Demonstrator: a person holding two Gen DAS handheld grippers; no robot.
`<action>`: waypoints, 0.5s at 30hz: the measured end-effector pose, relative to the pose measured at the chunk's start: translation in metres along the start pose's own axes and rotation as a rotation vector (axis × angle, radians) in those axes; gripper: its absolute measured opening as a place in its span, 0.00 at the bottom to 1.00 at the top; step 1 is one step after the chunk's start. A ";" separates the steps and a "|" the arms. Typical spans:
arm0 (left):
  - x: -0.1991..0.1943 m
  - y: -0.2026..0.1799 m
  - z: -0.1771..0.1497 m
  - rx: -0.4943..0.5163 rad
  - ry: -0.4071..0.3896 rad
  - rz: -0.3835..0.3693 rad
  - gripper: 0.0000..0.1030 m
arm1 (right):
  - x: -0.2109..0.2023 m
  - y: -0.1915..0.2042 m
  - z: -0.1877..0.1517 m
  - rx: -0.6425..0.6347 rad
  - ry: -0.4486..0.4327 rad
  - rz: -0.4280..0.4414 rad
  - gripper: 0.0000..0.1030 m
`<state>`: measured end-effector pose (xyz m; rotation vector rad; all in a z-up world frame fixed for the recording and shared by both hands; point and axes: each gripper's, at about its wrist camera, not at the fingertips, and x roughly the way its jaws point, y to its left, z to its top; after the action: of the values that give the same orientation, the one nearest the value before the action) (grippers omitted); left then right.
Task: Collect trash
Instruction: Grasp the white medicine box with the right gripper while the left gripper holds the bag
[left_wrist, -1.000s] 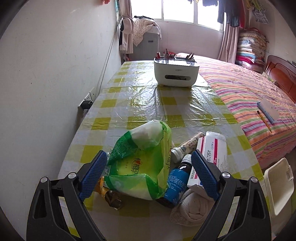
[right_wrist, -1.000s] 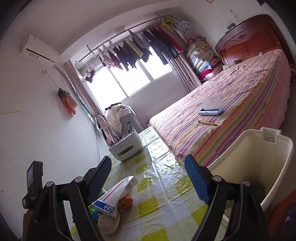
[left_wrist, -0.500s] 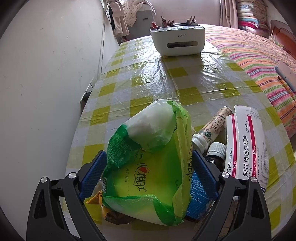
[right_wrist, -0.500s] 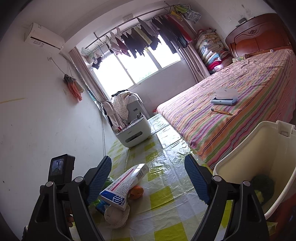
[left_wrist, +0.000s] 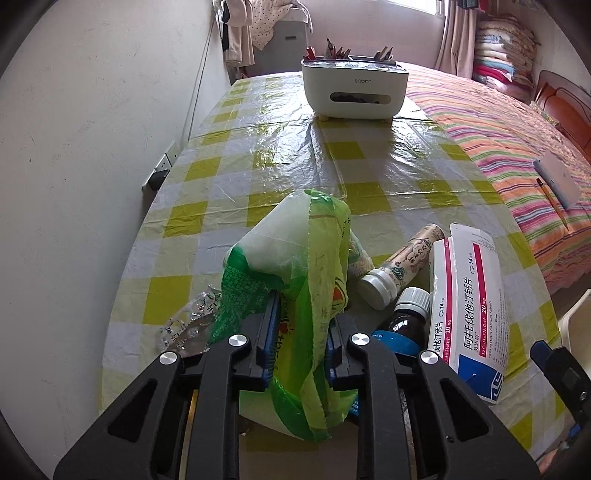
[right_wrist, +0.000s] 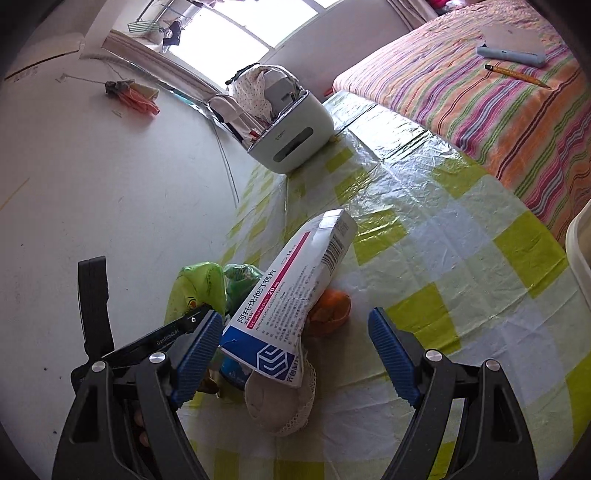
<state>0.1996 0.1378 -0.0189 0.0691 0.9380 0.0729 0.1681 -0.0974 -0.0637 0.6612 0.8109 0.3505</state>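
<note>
On the yellow-checked tabletop (left_wrist: 288, 155), near its wall-side edge, the left tongs (left_wrist: 301, 332) are clenching a crumpled green plastic bag (left_wrist: 295, 266); a second ago they were standing wide on either side of it, and their jaws have just been closing, bunching the bag into a taller, narrower lump that is pointing up and away toward the white organizer box (left_wrist: 354, 92). Just right of the bag, a dark brown bottle (left_wrist: 406, 314) and a small white-capped bottle (left_wrist: 399, 269) are lying with their caps facing the camera, and a white-and-magenta medicine box (left_wrist: 469, 306) is running its long axis away along the tabletop. The right tongs (right_wrist: 295, 350) are staying released, jaws wide, and are now tipping down at the pile, where a second ago they were looking across at the striped bed (right_wrist: 480, 74) and a cream bin. The right wrist view is showing the medicine box propped up with its far end raised, an orange peel (right_wrist: 332, 310) beside it and a beige lace-edged cloth (right_wrist: 280, 402) under its near end, neither appearing in the left view. Only the left view is showing a crinkled clear wrapper (left_wrist: 184, 325) left of the bag.
</note>
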 end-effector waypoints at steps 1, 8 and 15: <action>-0.003 0.001 0.000 -0.003 -0.011 -0.003 0.15 | 0.005 0.002 -0.001 -0.004 0.018 -0.004 0.77; -0.027 0.004 -0.002 -0.023 -0.081 -0.016 0.10 | 0.032 0.022 -0.002 -0.038 0.093 -0.087 0.77; -0.040 0.005 -0.006 -0.022 -0.112 -0.029 0.10 | 0.041 0.050 0.003 -0.062 0.116 -0.144 0.77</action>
<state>0.1712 0.1387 0.0108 0.0386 0.8264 0.0519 0.1949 -0.0397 -0.0518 0.5245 0.9490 0.2837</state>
